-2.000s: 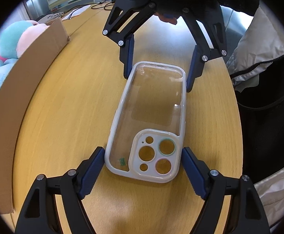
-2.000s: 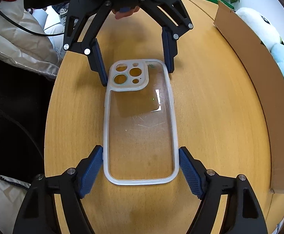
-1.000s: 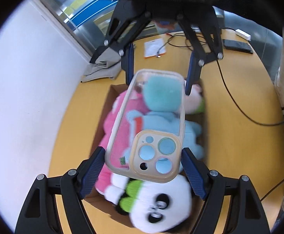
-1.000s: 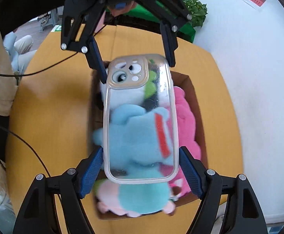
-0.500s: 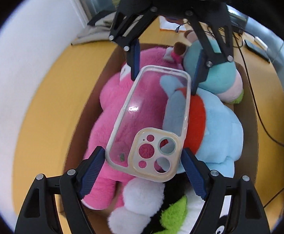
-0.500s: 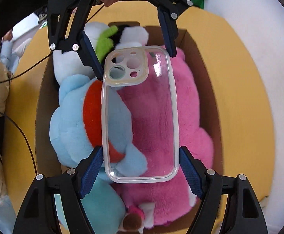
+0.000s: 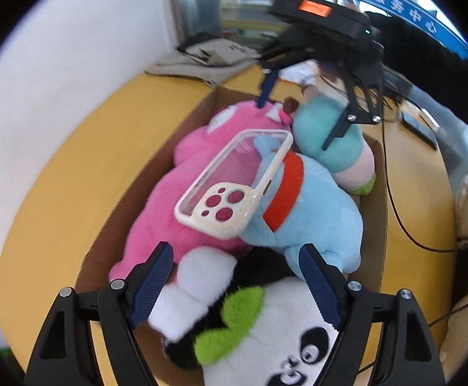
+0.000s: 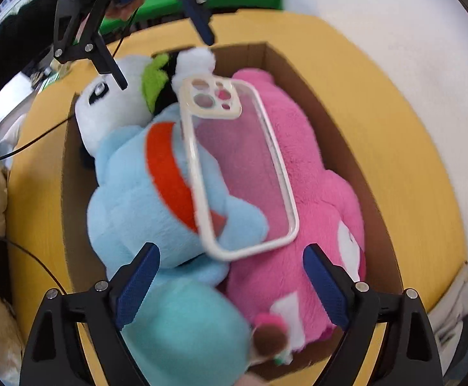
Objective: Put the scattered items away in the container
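The clear phone case [image 7: 234, 186] with a cream rim lies tilted across the pink plush [image 7: 169, 225] and the blue plush [image 7: 317, 212] inside the cardboard box [image 7: 169, 148]. My left gripper [image 7: 234, 257] stands open just short of the case's camera end, and its pads touch nothing. My right gripper [image 8: 230, 254] hangs over the case's [image 8: 243, 173] other end. Its jaws are opening, and the case lies past its fingertips, free of the pads. Each gripper shows in the other's view: the right gripper [image 7: 295, 122] and the left gripper [image 8: 166, 64].
The box [image 8: 330, 112] is packed with plush toys, among them a panda [image 7: 282, 337] and a teal one [image 7: 324, 128]. It stands on a yellow wooden table [image 7: 57, 193] beside a white wall. Black cables [image 7: 401, 218], a dark phone [image 7: 418, 128] and a grey cloth [image 7: 201, 58] lie beyond.
Both grippers carried the case from the bare table to over the box and lowered it. The right jaws have spread, and the case has left both grippers and dropped onto the plush toys.
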